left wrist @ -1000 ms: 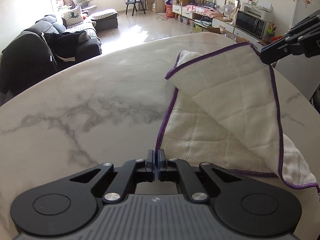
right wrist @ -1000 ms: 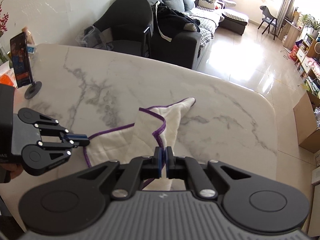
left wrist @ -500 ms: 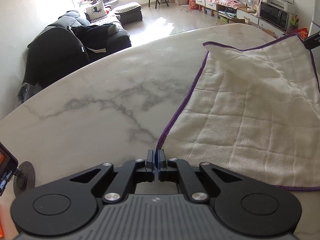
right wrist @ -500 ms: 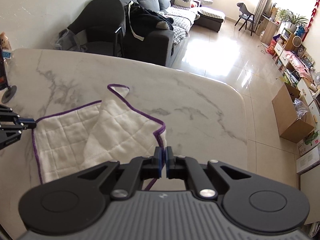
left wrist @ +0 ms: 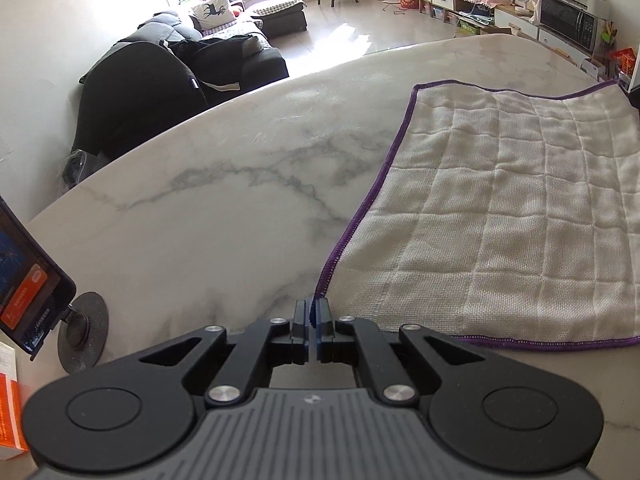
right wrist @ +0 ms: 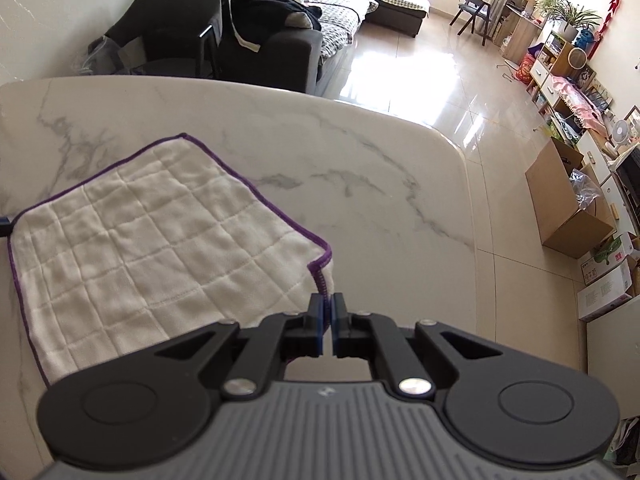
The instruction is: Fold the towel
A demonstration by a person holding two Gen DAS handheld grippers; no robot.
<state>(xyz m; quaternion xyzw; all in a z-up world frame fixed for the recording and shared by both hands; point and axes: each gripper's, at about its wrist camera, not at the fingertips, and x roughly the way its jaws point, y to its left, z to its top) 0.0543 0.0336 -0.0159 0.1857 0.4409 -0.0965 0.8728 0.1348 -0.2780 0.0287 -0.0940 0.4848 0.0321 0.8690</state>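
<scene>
A white quilted towel [left wrist: 500, 216] with a purple stitched edge lies spread flat on a white marble table [left wrist: 224, 208]. In the left wrist view it fills the right half of the tabletop, its near edge running along the front of the table and its left edge slanting away toward the far side.

The left gripper [left wrist: 312, 311] is clenched on the towel's near left corner: the purple hem runs straight into the closed blue pads, and that corner sits just at the fingertips. The right gripper [right wrist: 327, 306] is likewise clamped on the towel [right wrist: 132, 256], pinching the near right corner, where the cloth rises in a small peak and the purple hem [right wrist: 322, 276] bends down between the pads. The rest of the fabric lies flat on the marble, with only that pinched corner lifted.

At the left edge of the left wrist view, a phone [left wrist: 28, 276] stands tilted on a round black stand [left wrist: 82, 332], well apart from the towel. An orange box [left wrist: 10, 416] sits beside the stand.
</scene>
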